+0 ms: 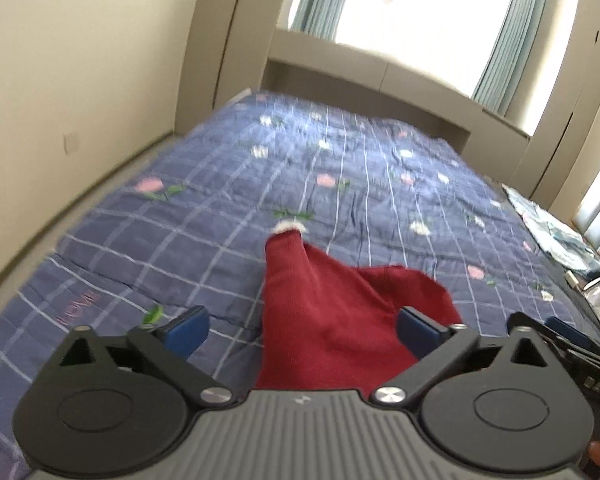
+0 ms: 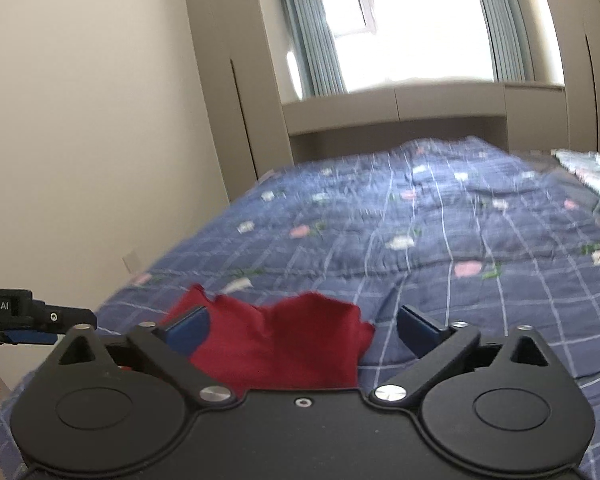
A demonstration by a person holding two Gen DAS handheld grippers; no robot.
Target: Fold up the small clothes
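Left wrist view, red garment (image 1: 332, 312) on bed between spread tongs (image 1: 302, 330), unpinched.

Home bedroom: quilted bed (image 1: 340, 184), curtained window (image 2: 412, 28)
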